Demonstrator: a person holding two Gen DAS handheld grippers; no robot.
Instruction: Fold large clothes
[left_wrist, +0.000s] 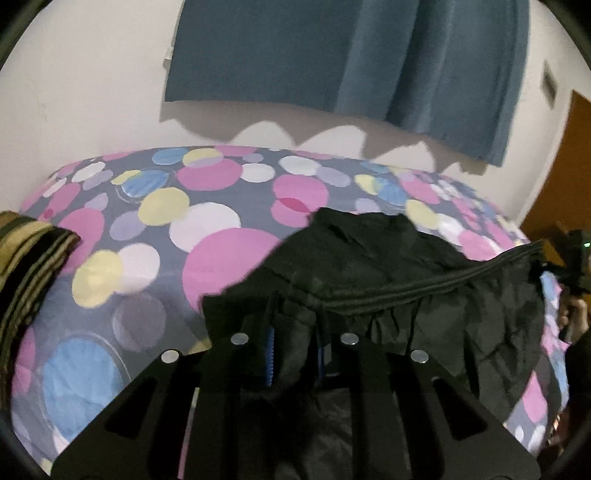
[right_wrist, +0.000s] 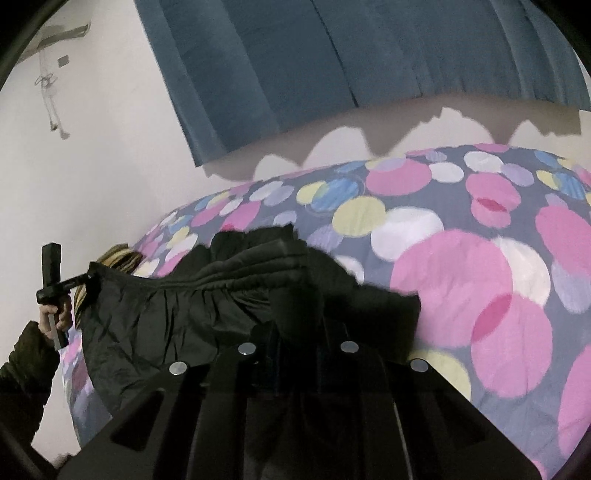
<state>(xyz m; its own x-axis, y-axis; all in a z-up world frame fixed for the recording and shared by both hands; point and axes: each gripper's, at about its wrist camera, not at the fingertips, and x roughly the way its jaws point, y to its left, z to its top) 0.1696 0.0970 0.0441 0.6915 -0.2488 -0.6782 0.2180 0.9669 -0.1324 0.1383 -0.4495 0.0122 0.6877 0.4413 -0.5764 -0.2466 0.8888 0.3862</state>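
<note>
Black, thin, crinkled fabric fills the space between our jaws in both wrist views: we hold a dark garment (left_wrist: 388, 258) by its gathered elastic waistband (left_wrist: 424, 282). Our left gripper (left_wrist: 295, 354) has its jaws pinching a bunch of cloth, the blue pads showing on either side of the fold. Our right gripper (right_wrist: 297, 350) is buried in the same fabric; its jaws look closed on the cloth, though the dark folds hide the pads.

Just ahead of the jaws the waistband runs taut from one gripper to the other, and the rest of the garment sags below it and spills forward onto the bed (left_wrist: 229, 254). We judge it light, limp and somewhat slippery, so it will droop wherever it is unsupported. The stitched waistband is the firmest hold, and its two ends are the places to grip.

Beyond the garment lies the spotted bedsheet, with a striped cushion (left_wrist: 29, 266) off to the left of the left jaws. Farthest away hangs a blue curtain (left_wrist: 351, 55) against the pale wall.
</note>
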